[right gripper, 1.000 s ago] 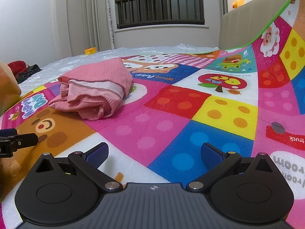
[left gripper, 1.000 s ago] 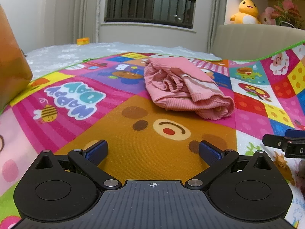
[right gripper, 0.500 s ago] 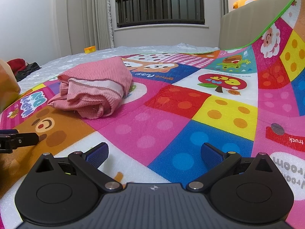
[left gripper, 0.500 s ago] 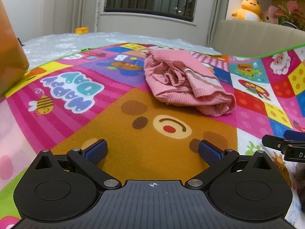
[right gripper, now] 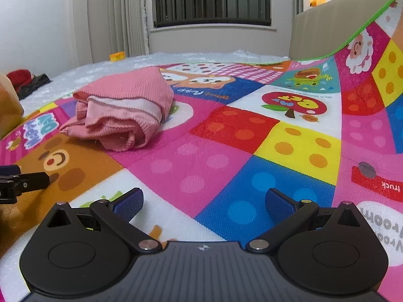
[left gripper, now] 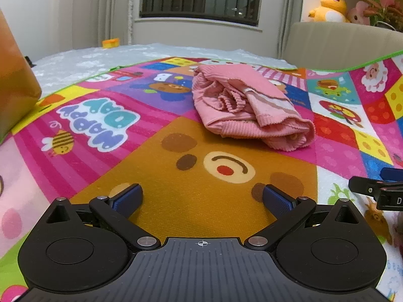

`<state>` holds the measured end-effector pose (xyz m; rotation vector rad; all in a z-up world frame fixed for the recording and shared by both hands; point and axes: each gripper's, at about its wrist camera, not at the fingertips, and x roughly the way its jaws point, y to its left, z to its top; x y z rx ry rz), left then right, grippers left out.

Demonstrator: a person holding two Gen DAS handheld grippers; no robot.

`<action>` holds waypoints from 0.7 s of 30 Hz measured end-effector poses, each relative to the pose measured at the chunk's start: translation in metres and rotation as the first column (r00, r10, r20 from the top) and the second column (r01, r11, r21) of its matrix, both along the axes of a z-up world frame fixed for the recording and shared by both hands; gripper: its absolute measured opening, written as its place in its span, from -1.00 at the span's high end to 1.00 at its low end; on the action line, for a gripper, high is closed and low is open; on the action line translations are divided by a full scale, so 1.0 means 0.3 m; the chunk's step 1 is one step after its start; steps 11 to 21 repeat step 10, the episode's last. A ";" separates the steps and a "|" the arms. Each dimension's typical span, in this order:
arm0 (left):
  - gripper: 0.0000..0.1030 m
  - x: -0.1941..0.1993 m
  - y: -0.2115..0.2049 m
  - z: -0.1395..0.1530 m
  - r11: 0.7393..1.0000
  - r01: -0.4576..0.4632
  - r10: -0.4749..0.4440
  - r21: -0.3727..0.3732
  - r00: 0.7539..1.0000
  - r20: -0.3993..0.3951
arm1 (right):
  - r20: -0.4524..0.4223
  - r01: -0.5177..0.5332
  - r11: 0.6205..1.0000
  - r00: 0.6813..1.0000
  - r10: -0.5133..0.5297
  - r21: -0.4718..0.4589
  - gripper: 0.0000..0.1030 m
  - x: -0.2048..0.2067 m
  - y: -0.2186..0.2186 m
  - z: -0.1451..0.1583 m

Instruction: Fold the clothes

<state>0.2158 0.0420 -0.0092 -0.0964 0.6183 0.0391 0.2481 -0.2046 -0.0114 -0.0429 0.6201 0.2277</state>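
A pink ribbed garment (left gripper: 248, 108) lies bundled on the colourful play mat (left gripper: 100, 115), ahead and slightly right in the left wrist view. From the right wrist view the same garment (right gripper: 121, 110) sits ahead to the left. My left gripper (left gripper: 202, 197) hovers open over the orange bear face, well short of the garment, nothing between its fingers. My right gripper (right gripper: 204, 201) is open too, over white and blue squares of the mat (right gripper: 277, 146), empty. Each gripper shows at the edge of the other's view: right gripper (left gripper: 377, 191), left gripper (right gripper: 17, 183).
An orange bag-like object (left gripper: 15, 75) stands at the far left. A beige sofa (left gripper: 340, 42) with plush toys (left gripper: 327, 7) rises at the back right, the mat curling up against it. Bubble-wrap sheet (left gripper: 88, 60) covers the floor beyond the mat; dark and red items (right gripper: 27, 83) lie far left.
The left wrist view has tilted slightly, so the garment sits a bit lower in frame. Both grippers stay open and the garment has not moved.
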 end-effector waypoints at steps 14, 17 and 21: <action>-1.00 -0.011 0.030 0.010 0.999 -0.035 0.036 -0.042 0.999 0.024 | 0.030 0.072 0.997 0.997 -0.072 -0.001 -1.00 0.041 -0.125 0.102; -1.00 -0.011 0.030 0.010 0.999 -0.035 0.036 -0.042 0.999 0.024 | 0.030 0.072 0.997 0.997 -0.072 -0.001 -1.00 0.041 -0.125 0.102; -1.00 -0.011 0.030 0.010 0.999 -0.035 0.036 -0.042 0.999 0.024 | 0.030 0.072 0.997 0.997 -0.072 -0.001 -1.00 0.041 -0.125 0.102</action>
